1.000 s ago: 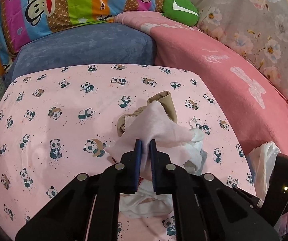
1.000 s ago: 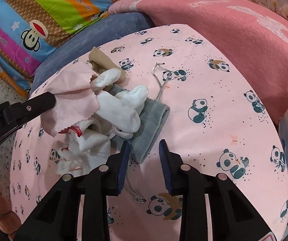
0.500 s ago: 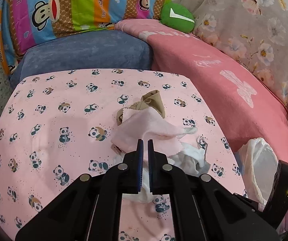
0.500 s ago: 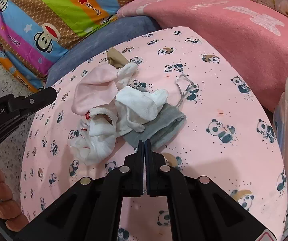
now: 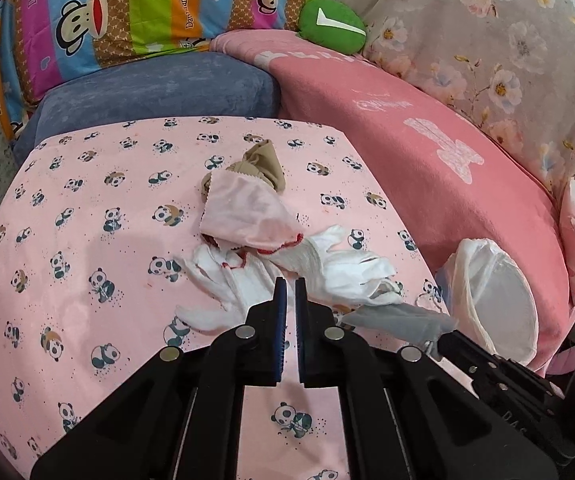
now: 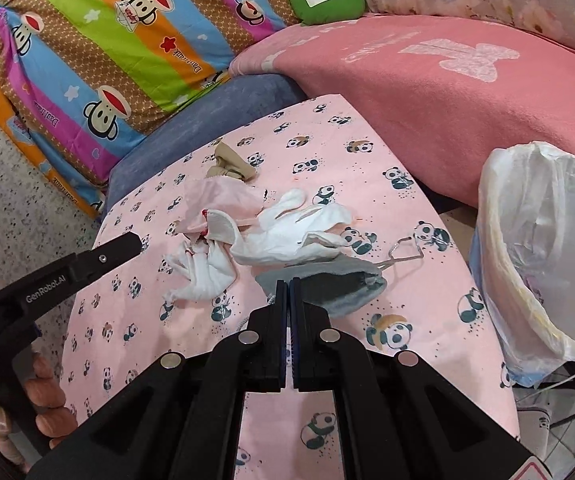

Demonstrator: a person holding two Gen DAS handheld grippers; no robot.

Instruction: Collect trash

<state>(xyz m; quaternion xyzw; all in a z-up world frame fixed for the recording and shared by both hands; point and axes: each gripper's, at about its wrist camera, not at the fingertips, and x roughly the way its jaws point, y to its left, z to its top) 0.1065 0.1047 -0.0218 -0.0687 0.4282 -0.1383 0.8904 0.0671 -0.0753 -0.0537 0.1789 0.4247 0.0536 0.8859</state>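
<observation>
On the panda-print pink sheet (image 5: 87, 240) lies a heap: a pink cloth (image 5: 247, 216), white gloves (image 5: 327, 264) with red cuffs, and a beige stocking (image 5: 263, 160). My left gripper (image 5: 290, 285) is shut with nothing between its fingers, hovering in front of the gloves; in the right wrist view it (image 6: 137, 240) shows at the left, apart from the pink cloth (image 6: 223, 198). My right gripper (image 6: 289, 285) is shut on a corner of a grey pouch (image 6: 339, 286). In the left wrist view the grey pouch (image 5: 399, 320) hangs from that gripper (image 5: 443, 338), off the sheet.
A bin lined with a white bag (image 6: 547, 248) stands at the sheet's right edge. A thin silver cord (image 6: 403, 252) lies beside the pouch. A blue cushion (image 5: 159, 84), a striped pillow, a pink blanket (image 5: 427, 152) and a green cushion (image 5: 333, 26) ring the far side. A hand (image 6: 43, 396) grips the left handle.
The left gripper let the pink cloth drop onto the heap and pulled back. The right gripper shut on the grey pouch and drew it up and away from the gloves.
</observation>
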